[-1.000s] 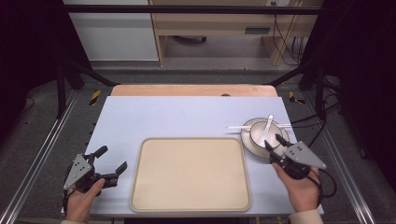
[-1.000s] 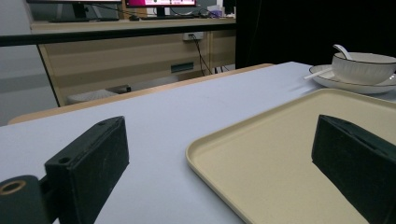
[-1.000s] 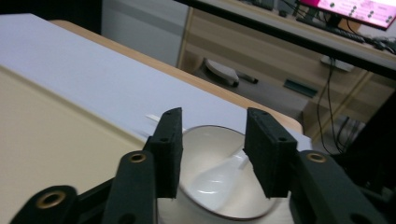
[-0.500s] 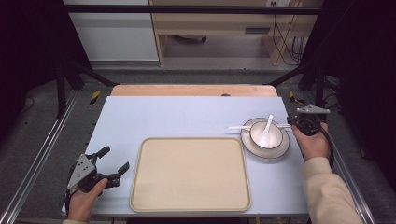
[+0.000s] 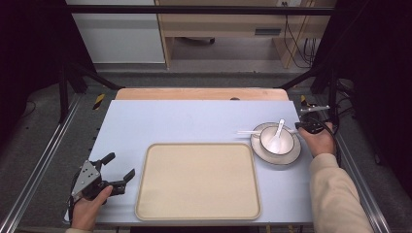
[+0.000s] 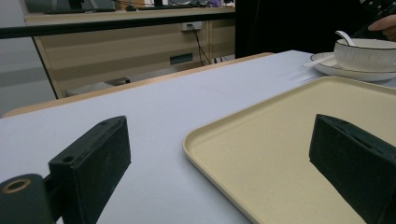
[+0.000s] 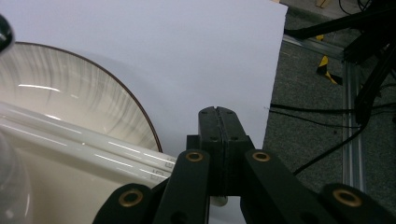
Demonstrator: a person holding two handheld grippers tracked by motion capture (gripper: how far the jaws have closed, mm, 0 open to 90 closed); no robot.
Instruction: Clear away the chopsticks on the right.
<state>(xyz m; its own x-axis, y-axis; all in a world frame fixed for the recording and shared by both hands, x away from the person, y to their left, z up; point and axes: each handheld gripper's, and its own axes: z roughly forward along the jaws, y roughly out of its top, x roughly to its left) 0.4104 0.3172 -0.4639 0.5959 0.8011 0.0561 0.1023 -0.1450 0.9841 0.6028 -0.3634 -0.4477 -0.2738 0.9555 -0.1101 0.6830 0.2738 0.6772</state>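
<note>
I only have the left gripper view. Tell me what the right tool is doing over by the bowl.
Observer: The right tool has its jaws pressed shut, tips just outside the plate rim.
Operator: Report what else lies on that plate.
Observer: White chopsticks lie across it, their ends running under the tool.
Operator: Now place my left tool from above.
Observer: It sits open, just left of the tray and not touching it.

Wide-apart jaws frame the beige tray (image 6: 299, 140); bowl (image 6: 366, 53) sits beyond.
</note>
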